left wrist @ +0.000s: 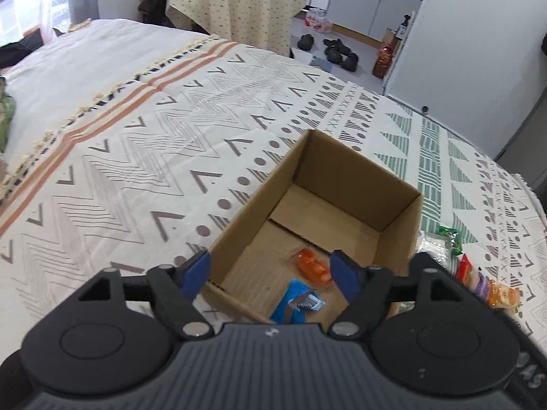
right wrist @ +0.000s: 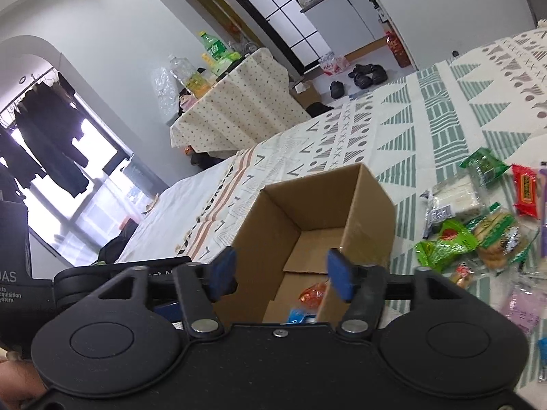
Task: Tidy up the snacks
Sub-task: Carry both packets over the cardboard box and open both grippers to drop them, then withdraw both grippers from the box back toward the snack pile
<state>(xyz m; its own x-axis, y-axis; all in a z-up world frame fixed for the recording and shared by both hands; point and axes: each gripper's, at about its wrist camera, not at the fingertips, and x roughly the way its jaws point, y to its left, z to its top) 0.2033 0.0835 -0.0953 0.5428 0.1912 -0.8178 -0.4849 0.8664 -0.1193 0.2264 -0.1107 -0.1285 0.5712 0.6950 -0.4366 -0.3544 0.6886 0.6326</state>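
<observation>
- The cardboard box (left wrist: 318, 212) sits open on the patterned bedspread (left wrist: 136, 157), and two packets already lie on its floor: an orange snack (left wrist: 311, 266) and a blue snack (left wrist: 297, 302)
- The left tool (left wrist: 270, 266) hovers just over the box's near rim with its blue pads spread apart and nothing between them
- The right tool (right wrist: 280, 273) hangs at the box's near edge, also spread wide and holding nothing
- The loose snack pile (right wrist: 478, 225) lies on the bedspread to the right of the box, close beside its right wall; in the left view only its edge shows past the box
- So the pile is off to the right of both tools, and the right one looks nearer; the left would have to cross over the box to reach it
- The green packet (right wrist: 444, 244) is the pile's closest piece to the box, its long axis running roughly left to right in the right view
- My judgement: the right tool swings right and down for the next pick
</observation>
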